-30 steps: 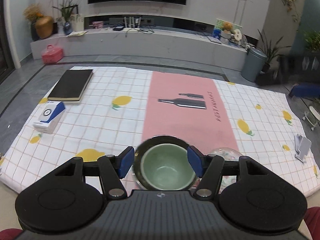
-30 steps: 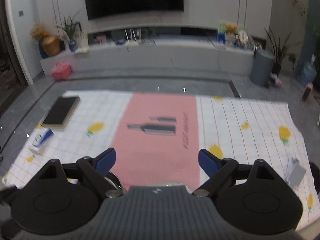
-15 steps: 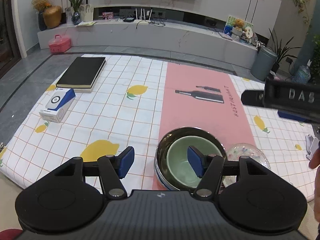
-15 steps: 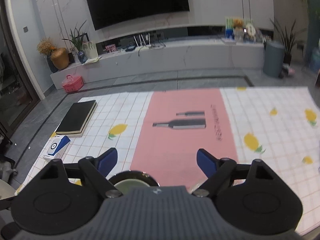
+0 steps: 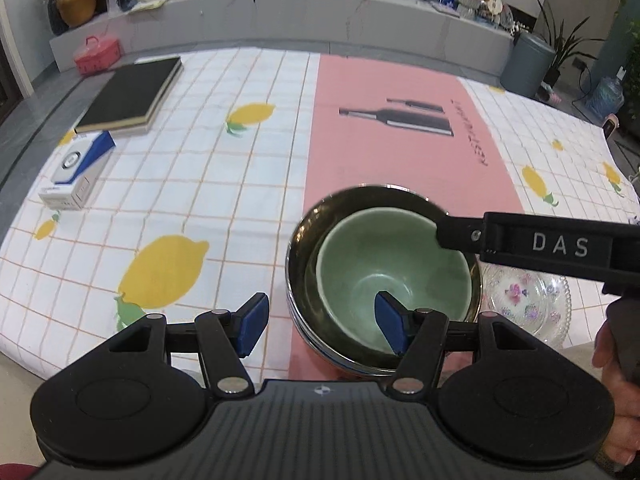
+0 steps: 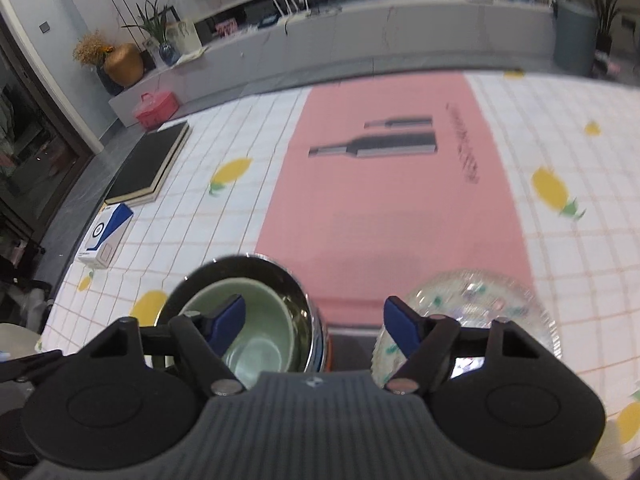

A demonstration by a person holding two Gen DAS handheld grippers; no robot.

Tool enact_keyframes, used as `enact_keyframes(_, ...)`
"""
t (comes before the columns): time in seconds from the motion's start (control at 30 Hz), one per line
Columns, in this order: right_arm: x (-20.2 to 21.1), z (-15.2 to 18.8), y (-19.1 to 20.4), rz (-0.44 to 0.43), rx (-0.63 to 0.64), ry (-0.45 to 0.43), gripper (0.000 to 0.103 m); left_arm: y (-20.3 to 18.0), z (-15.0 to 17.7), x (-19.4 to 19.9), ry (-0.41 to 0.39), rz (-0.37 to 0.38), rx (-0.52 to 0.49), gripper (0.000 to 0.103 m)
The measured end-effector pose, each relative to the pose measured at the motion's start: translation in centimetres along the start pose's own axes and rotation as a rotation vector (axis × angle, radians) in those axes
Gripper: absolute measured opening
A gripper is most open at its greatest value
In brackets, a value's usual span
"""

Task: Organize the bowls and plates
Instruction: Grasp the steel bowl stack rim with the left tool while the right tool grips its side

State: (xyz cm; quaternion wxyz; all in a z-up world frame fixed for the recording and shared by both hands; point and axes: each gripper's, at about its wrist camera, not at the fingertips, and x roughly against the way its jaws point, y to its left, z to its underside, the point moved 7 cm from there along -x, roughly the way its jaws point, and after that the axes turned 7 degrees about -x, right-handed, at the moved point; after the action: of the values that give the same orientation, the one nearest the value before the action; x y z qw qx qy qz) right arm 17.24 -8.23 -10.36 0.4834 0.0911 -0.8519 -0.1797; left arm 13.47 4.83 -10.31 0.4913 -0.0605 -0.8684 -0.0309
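Left claw (image 5: 320, 330) spread beside green bowl (image 5: 394, 270) (nested in steel), right claw (image 6: 314, 326) spread above.

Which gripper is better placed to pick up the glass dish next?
Right. The open right gripper already hangs near the glass dish, one finger over its rim. The open left gripper sits on the far side of the green bowl.

White letters "DAS" stand on the black body of the right gripper (image 5: 560, 246), while the vertical print on the pink mat (image 5: 400, 152) is too small to read.
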Motion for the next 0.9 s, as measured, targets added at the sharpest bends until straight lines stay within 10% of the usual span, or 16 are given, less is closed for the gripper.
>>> enact_keyframes(0.43,-4.9,1.7,-1.2,-0.031,-0.071,0.137,0.053,0.8,0.5,-4.0,0.084,0.119,0.105,0.071)
enact_keyframes(0.9,-6.9,2.3,-2.0,-0.161,-0.19,0.226,0.051,1.0,0.8,-4.9,0.071,0.155,0.14,0.071)
